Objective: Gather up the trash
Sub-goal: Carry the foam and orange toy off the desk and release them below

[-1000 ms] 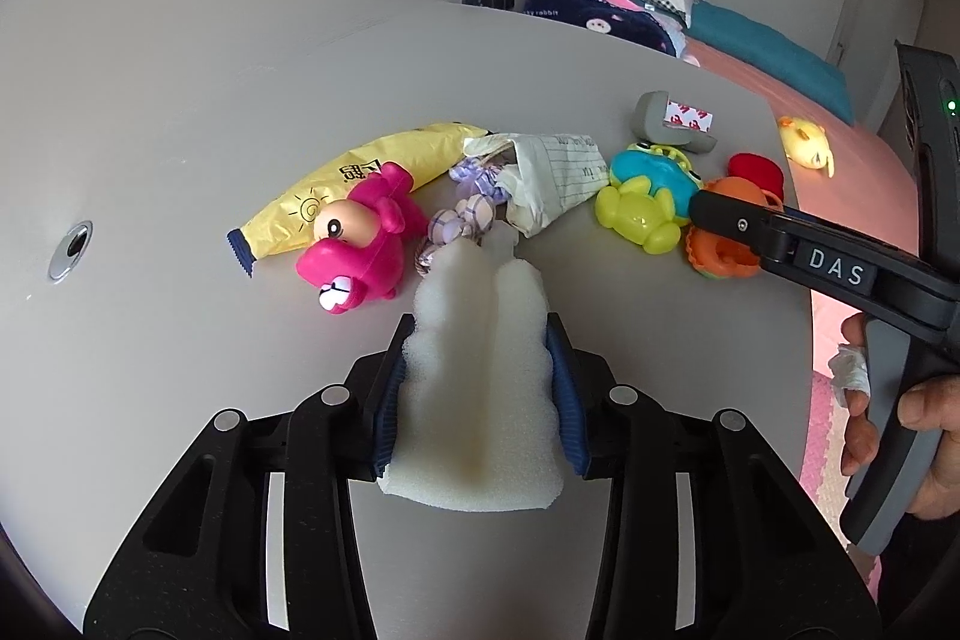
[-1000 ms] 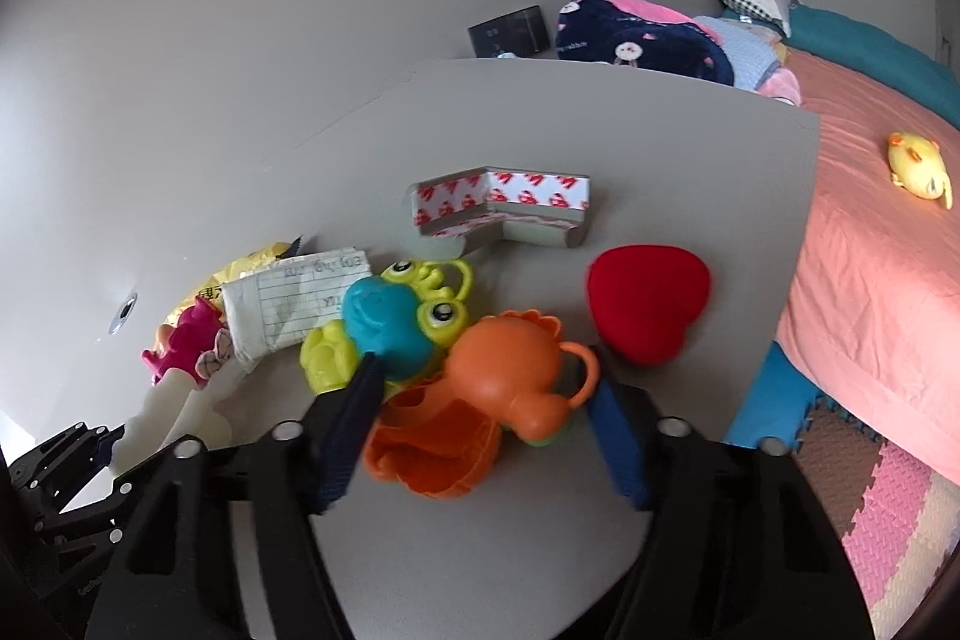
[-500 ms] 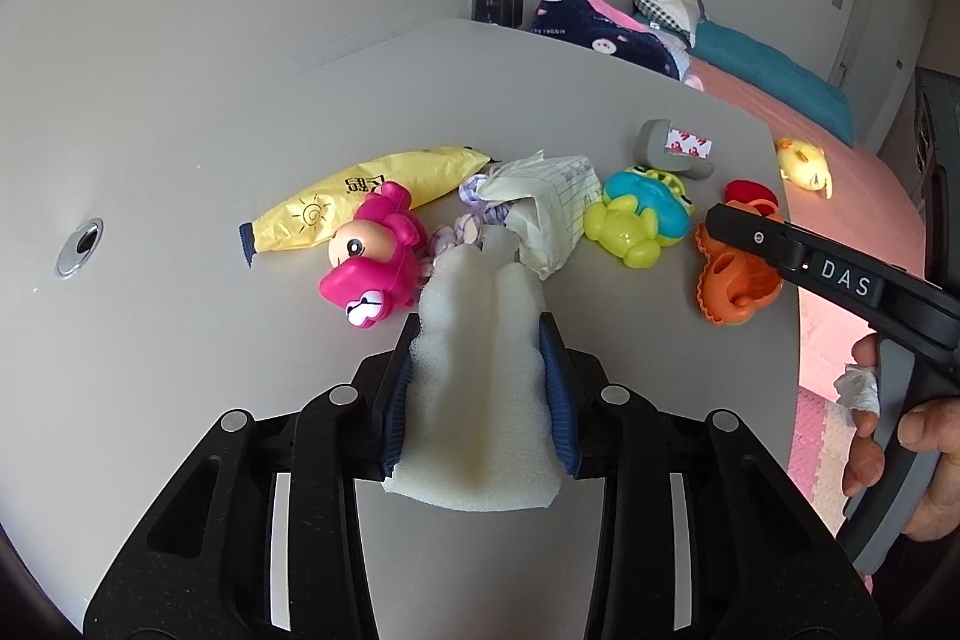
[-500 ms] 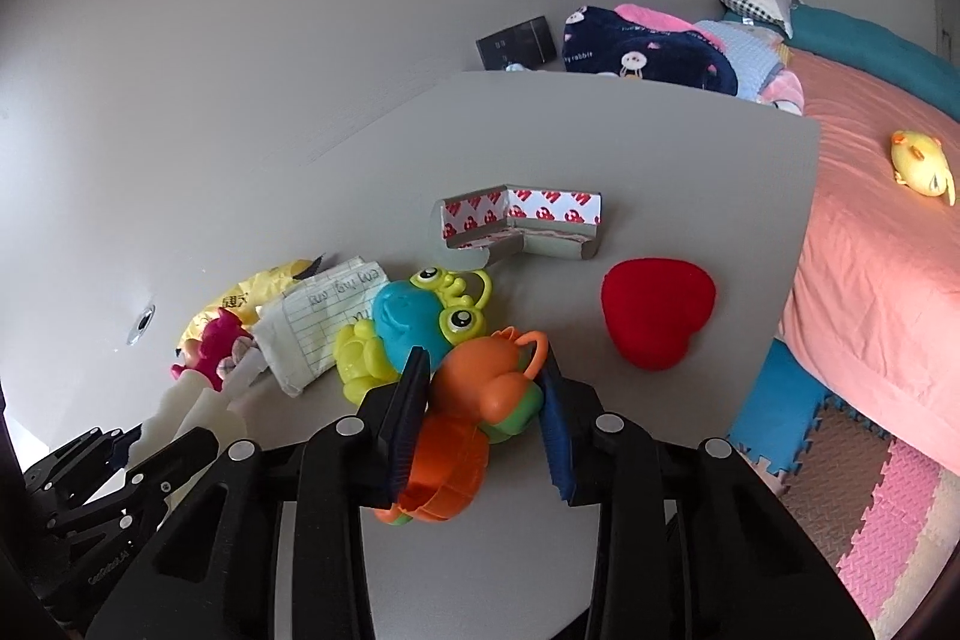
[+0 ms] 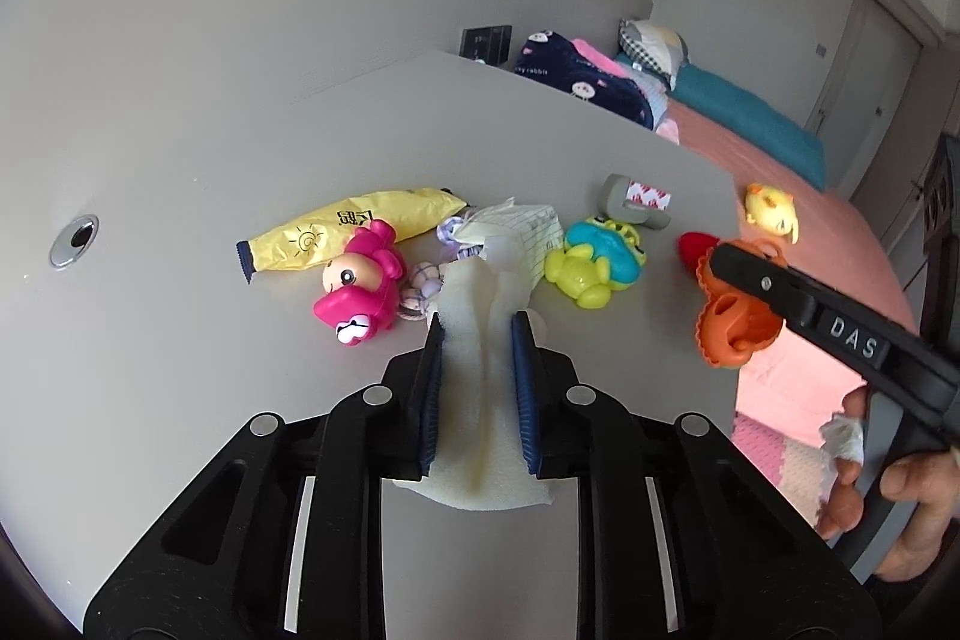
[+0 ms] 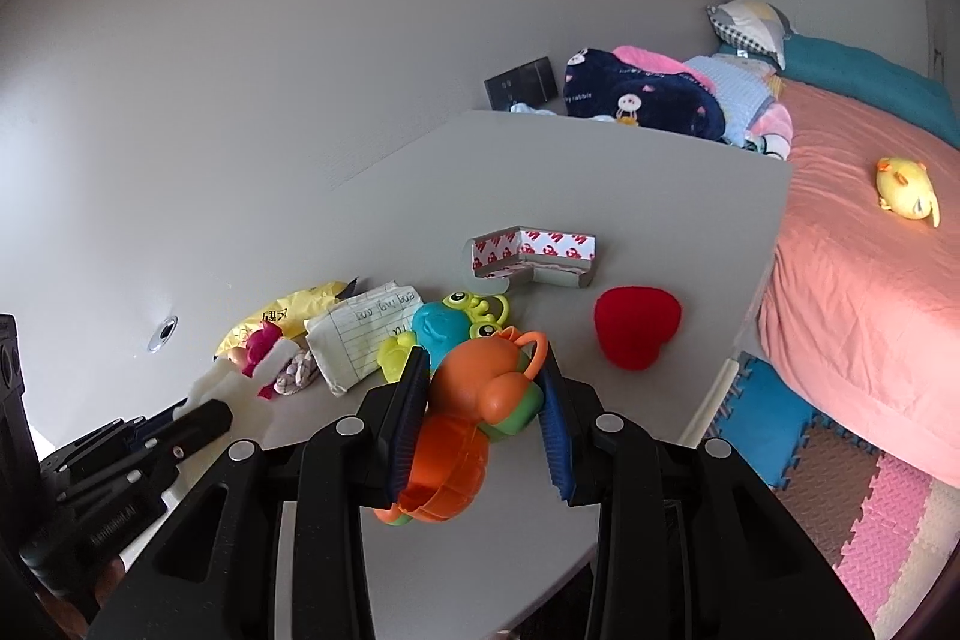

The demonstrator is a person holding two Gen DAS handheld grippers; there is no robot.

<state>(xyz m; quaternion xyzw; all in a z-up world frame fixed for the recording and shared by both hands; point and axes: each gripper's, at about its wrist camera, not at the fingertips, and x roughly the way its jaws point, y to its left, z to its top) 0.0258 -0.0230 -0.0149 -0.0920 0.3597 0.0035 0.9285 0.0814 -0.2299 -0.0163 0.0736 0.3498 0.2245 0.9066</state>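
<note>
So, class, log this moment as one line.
left gripper: shut on white foam piece | right gripper: shut on orange plastic toy

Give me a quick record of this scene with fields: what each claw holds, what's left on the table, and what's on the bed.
left claw: shut on foam
right claw: shut on orange toy, lifted off the table
trash on table: yellow wrapper, lined paper
toys on table: pink toy, turtle, red heart
also on table: corner guard
bed: yellow chick
</note>
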